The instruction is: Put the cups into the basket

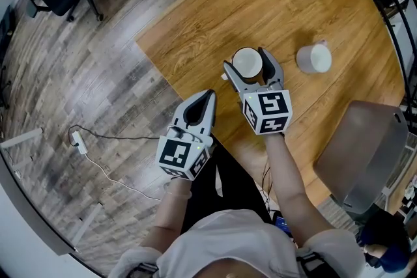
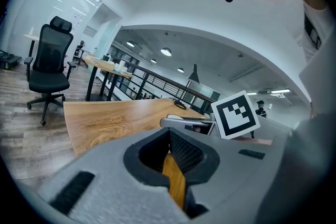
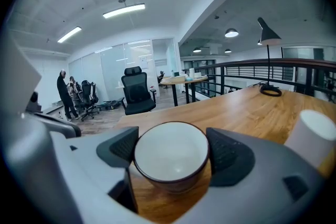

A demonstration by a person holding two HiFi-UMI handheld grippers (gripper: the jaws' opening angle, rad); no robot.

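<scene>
Right tongs (image 1: pixel 248 59) sitting apart, straddling cup (image 3: pixel 170 155), not squeezing yet. Left tongs (image 1: pixel 206 97) resting together, empty. Risk: closing off-centre, smooth cup skidding across table (image 1: pixel 195 42) or tipping.

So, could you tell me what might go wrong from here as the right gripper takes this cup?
1. The right gripper has its jaws either side of the dark-rimmed cup, high near the rim and apparently not yet pressing. Closing there could tip the cup or let it slip.
2. The white cup stands close on the right, so a swing towards what looks like the grey basket could knock it.
</scene>
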